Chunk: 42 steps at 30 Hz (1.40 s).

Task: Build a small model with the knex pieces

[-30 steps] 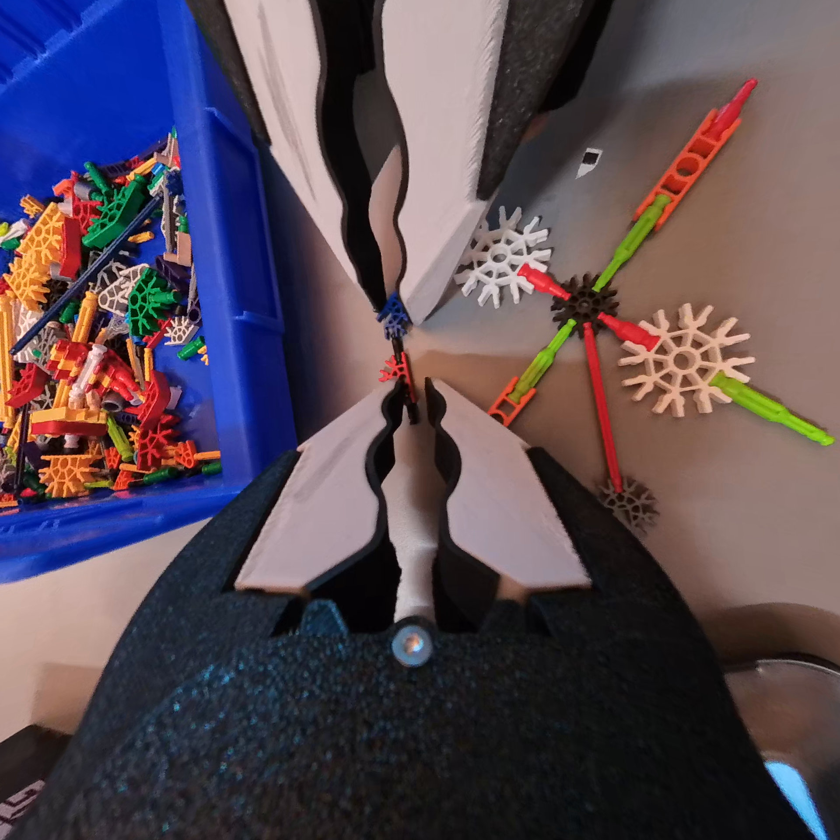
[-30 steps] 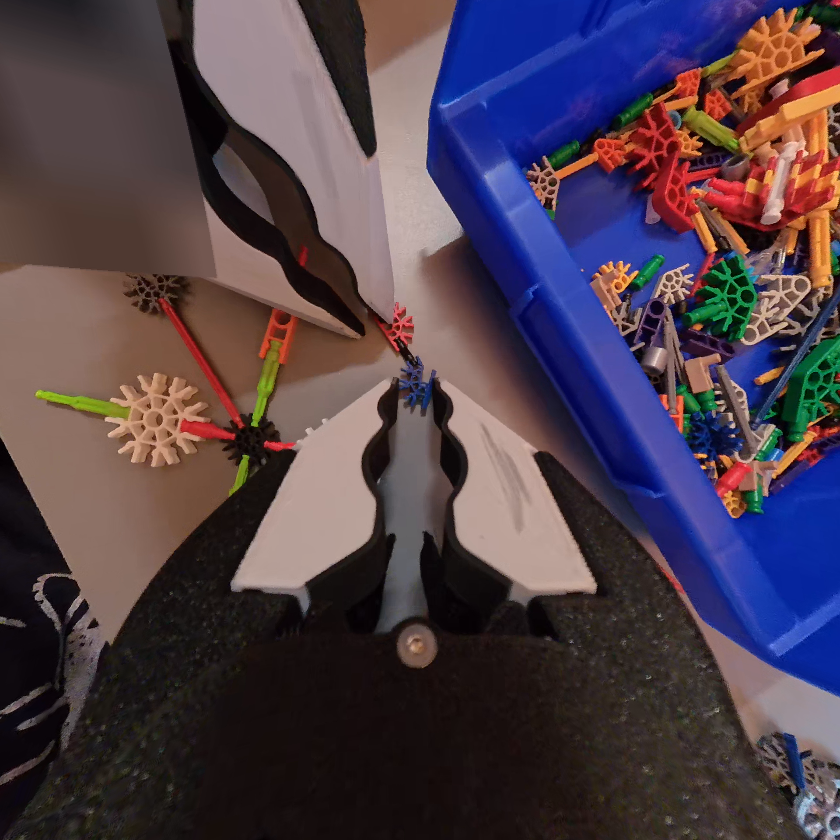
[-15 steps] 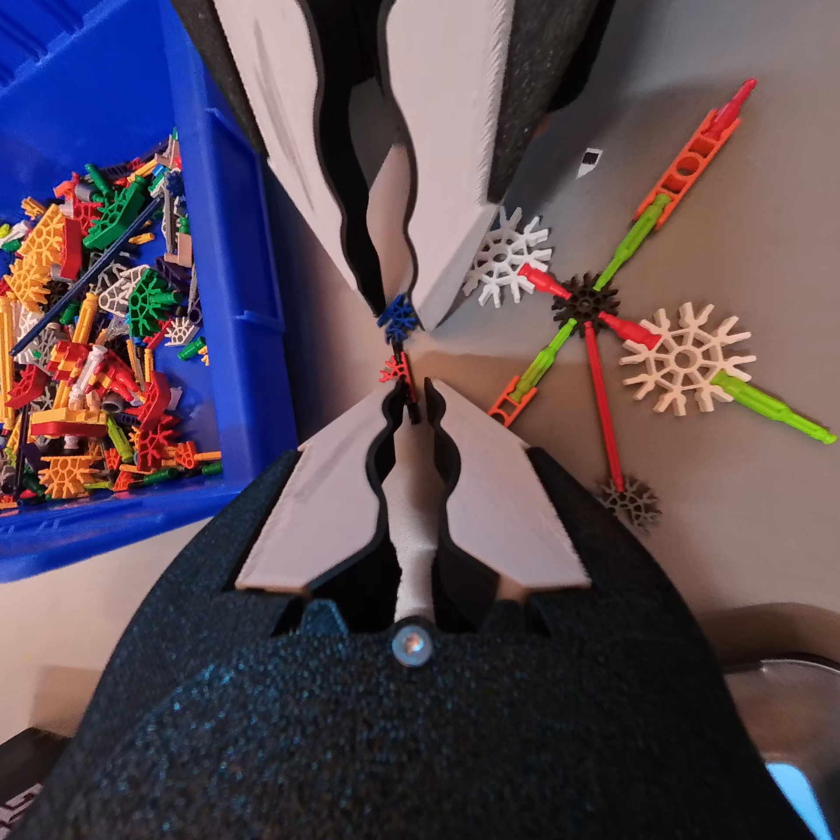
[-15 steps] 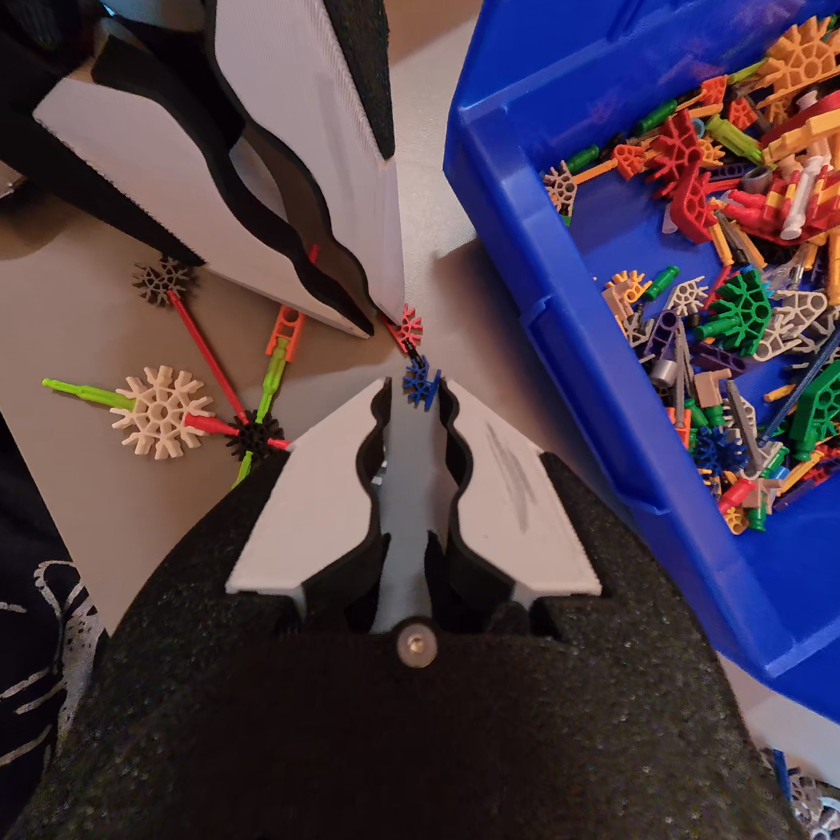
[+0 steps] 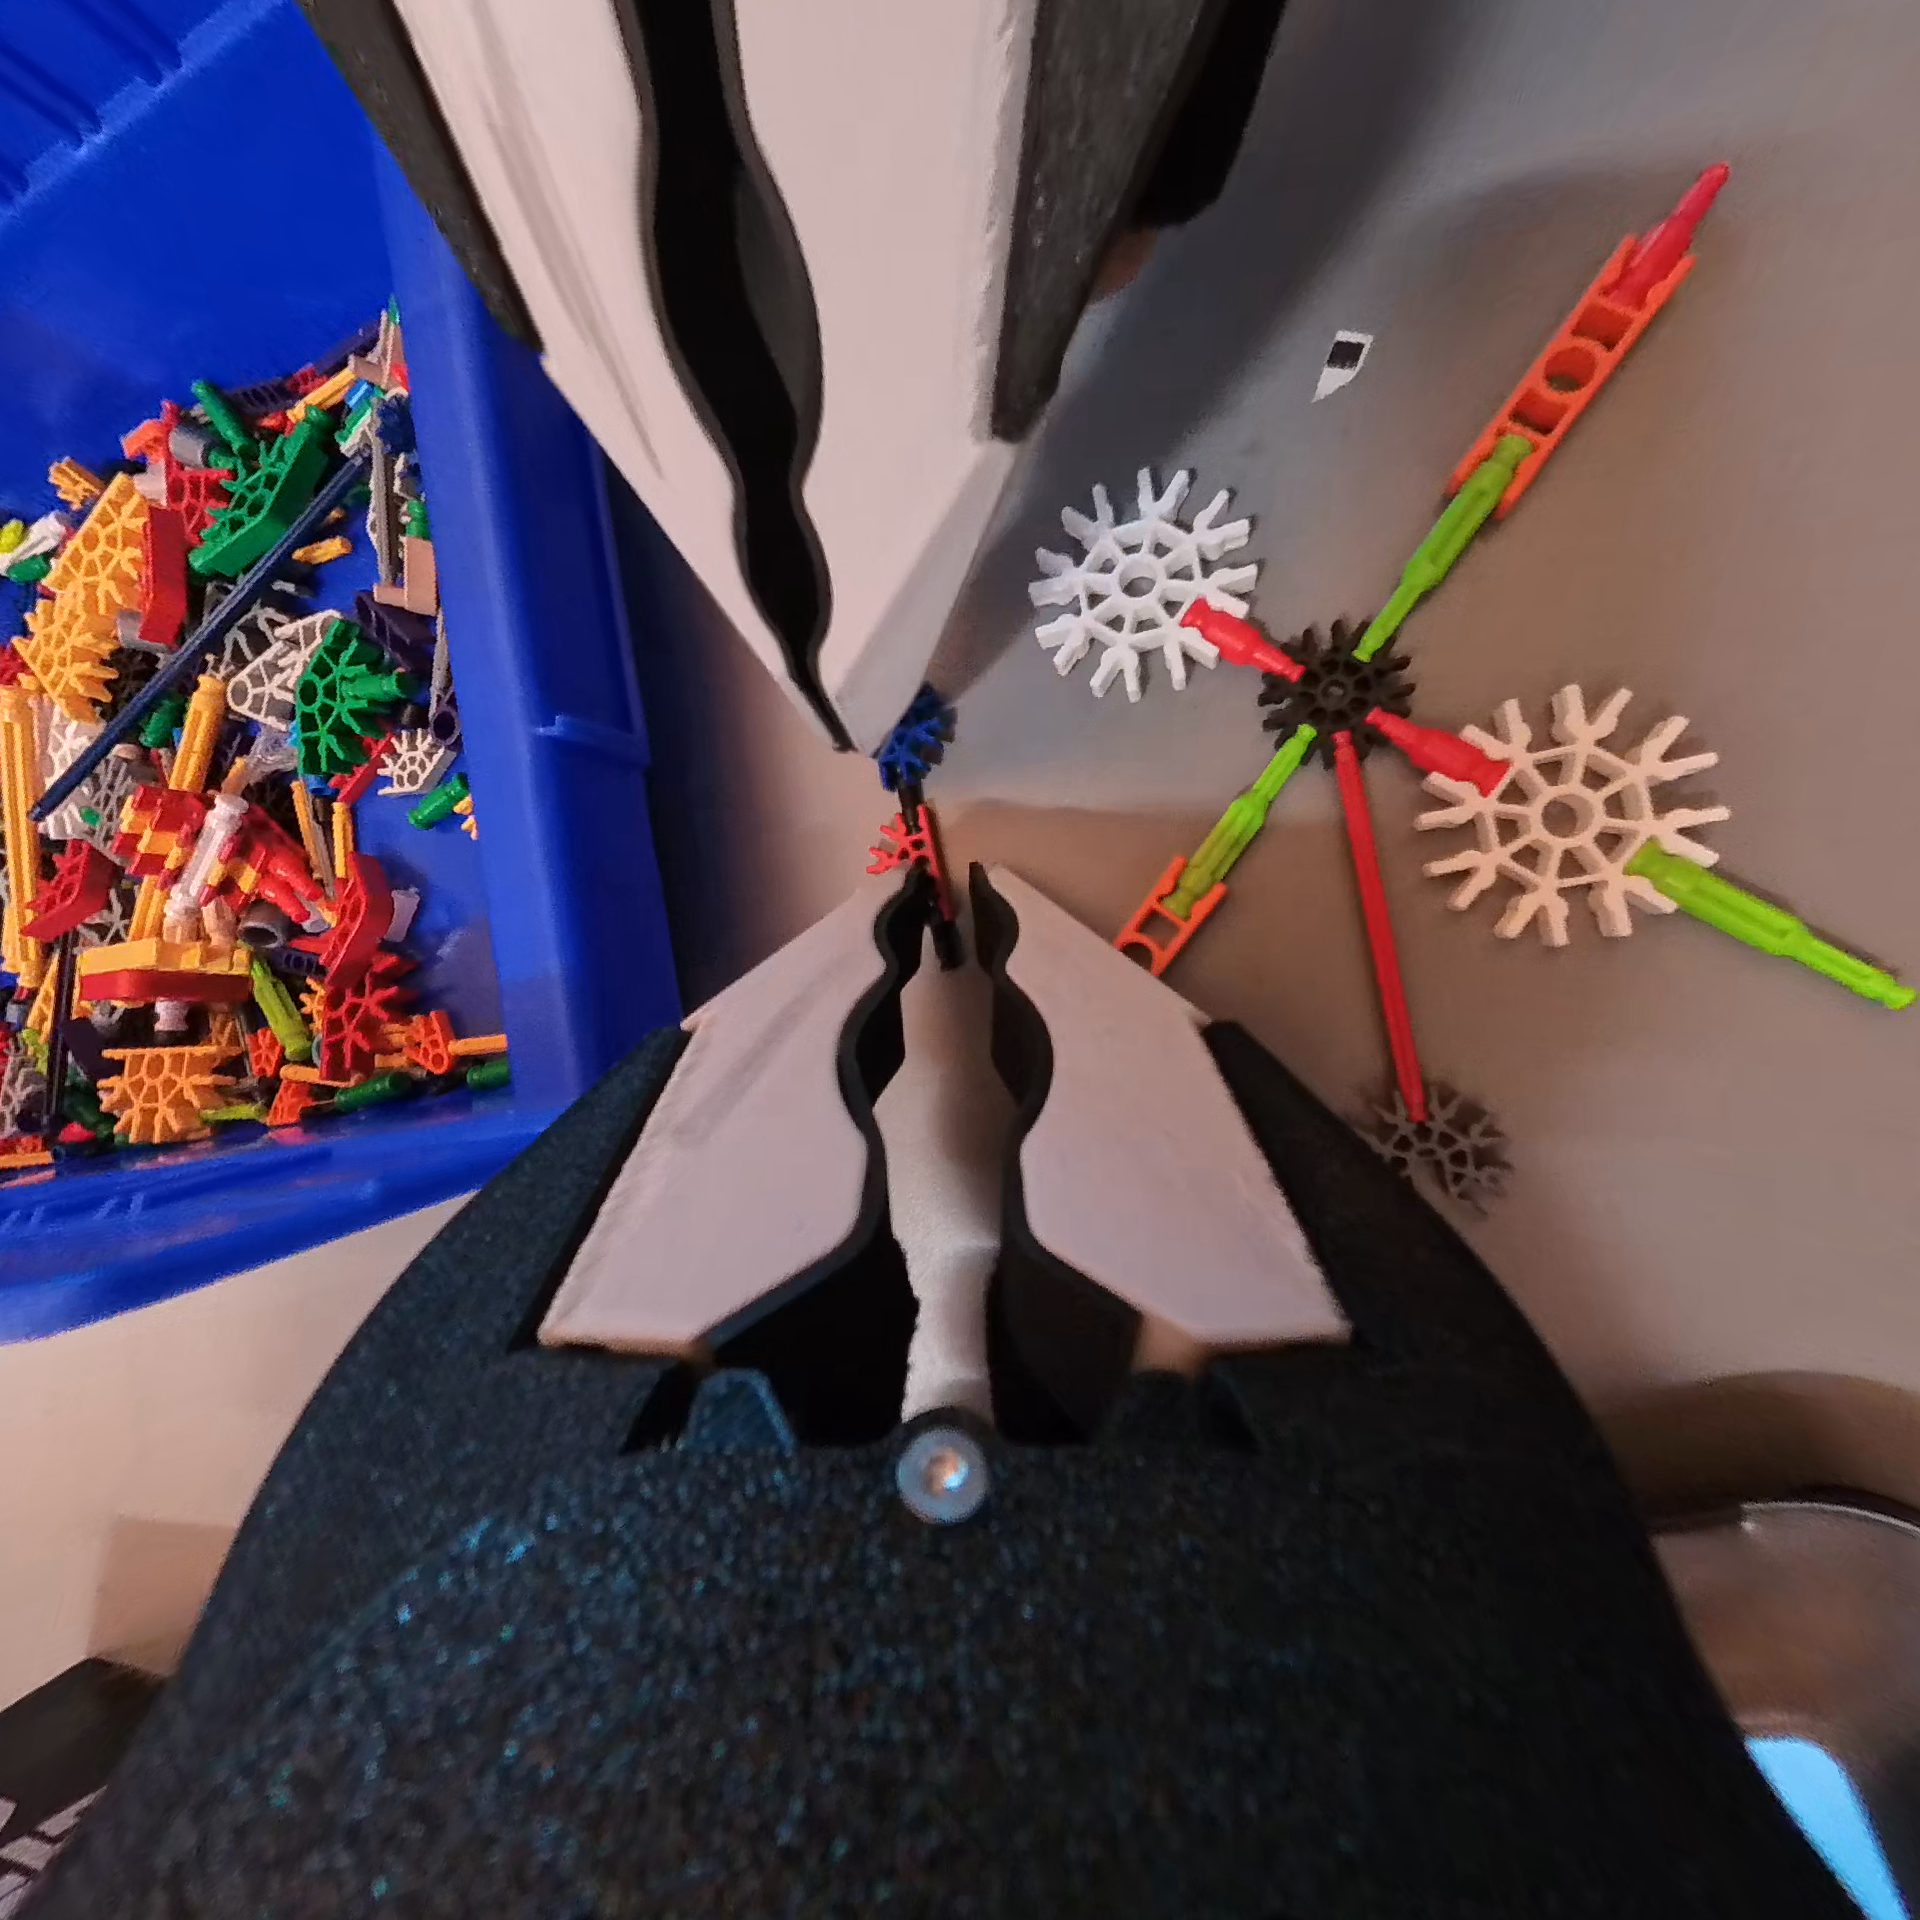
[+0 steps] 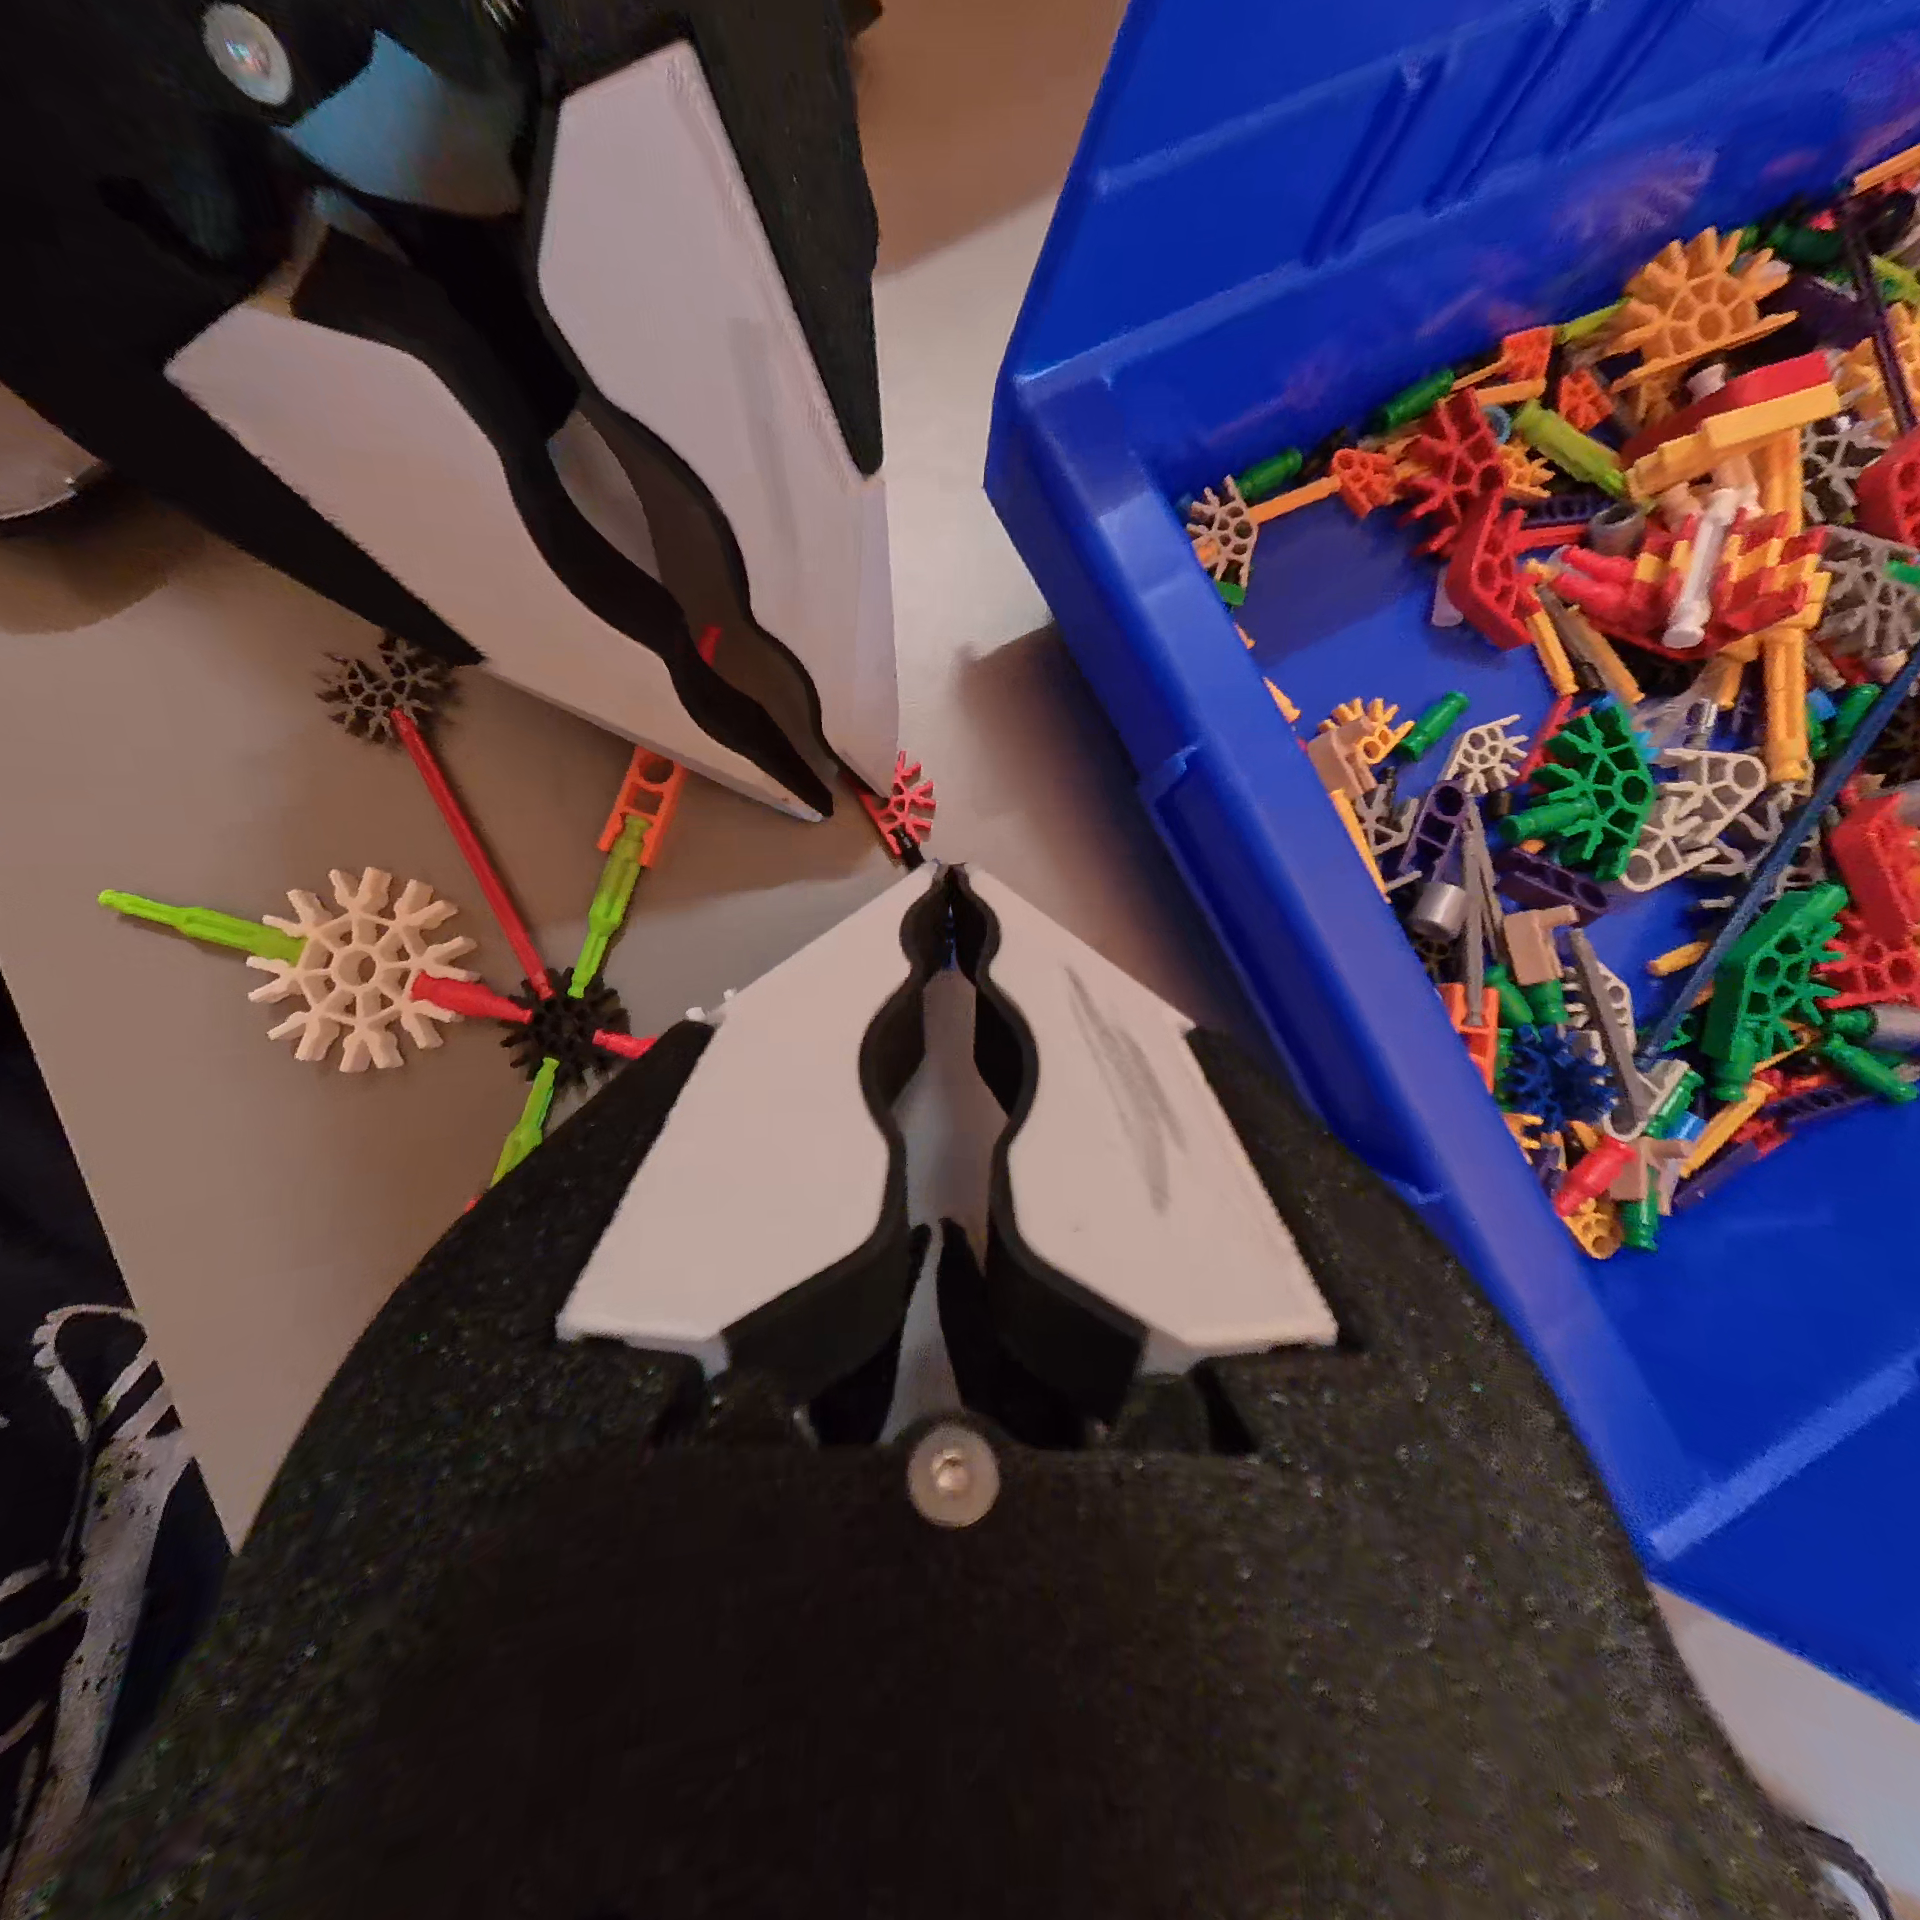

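My left gripper (image 5: 940,894) is shut on a short black rod (image 5: 943,920) that carries a small red connector (image 5: 902,842) just beyond its fingertips. My right gripper (image 6: 945,878) is shut on a small blue connector (image 5: 914,738), which is nearly hidden between its fingertips in the right wrist view. The two grippers meet tip to tip above the table. The blue connector sits at the far end of the rod, next to the red connector (image 6: 902,795). The right gripper (image 5: 868,743) comes in from the top of the left wrist view. The left gripper (image 6: 847,795) comes in from the upper left of the right wrist view.
A blue bin (image 5: 561,727) (image 6: 1143,644) full of mixed coloured building pieces stands beside the grippers. On the table lies a flat assembly: a black hub (image 5: 1335,681) (image 6: 561,1023) with red and green rods, white snowflake connectors (image 5: 1564,821) (image 6: 358,971) and a grey connector (image 5: 1439,1143). The grippers are tip to tip, or close to it. The black hub (image 6: 561,1023) is about 6 cm from my left fingertips. It turns up in the left wrist view (image 5: 1331,699) as well.
In the right wrist view my right gripper's fingertips have closed in over the blue connector, which now barely shows, and more of the left gripper shows. The left gripper's hold is unchanged.
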Each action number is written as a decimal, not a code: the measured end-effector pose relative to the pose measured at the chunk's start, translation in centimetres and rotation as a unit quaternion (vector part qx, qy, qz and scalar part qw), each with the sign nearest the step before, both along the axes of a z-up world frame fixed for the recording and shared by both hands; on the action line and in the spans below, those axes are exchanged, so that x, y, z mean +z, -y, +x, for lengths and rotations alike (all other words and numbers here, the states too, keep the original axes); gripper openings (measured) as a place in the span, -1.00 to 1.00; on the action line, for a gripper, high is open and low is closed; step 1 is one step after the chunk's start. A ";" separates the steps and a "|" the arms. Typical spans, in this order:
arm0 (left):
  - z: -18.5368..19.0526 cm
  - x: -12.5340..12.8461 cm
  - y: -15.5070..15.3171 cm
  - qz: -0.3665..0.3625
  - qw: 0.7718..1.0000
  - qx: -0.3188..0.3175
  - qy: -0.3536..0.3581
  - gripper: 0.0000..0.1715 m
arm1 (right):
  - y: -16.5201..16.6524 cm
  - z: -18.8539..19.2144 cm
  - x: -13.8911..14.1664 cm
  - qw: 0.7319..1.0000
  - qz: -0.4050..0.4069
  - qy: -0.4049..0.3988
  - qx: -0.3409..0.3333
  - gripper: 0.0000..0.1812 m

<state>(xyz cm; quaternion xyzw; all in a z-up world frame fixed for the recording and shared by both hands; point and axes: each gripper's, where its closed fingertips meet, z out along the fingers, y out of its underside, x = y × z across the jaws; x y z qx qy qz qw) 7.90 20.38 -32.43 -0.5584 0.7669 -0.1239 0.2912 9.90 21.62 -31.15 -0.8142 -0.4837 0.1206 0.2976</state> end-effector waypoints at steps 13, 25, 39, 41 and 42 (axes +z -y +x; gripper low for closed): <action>0.0 0.0 -0.1 0.004 1.000 0.001 0.001 -0.93 | 0.1 -0.4 -1.0 0.999 -0.037 0.003 0.007 -1.00; -0.1 0.1 -0.4 0.000 1.000 0.007 0.002 -0.94 | 0.1 -0.2 -0.8 0.998 -0.064 0.002 -0.001 -1.00; -4.2 4.8 -2.1 -0.002 0.996 0.066 0.053 -0.80 | 0.6 1.3 3.9 0.999 -0.009 -0.044 -0.008 -0.92; -5.4 5.5 -2.6 0.002 0.995 0.082 0.058 -0.80 | 0.7 1.3 3.8 0.999 -0.007 -0.045 -0.009 -0.90; -5.9 5.7 -2.8 0.005 0.994 0.090 0.060 -0.80 | 0.7 1.3 3.7 0.999 -0.007 -0.045 -0.009 -0.90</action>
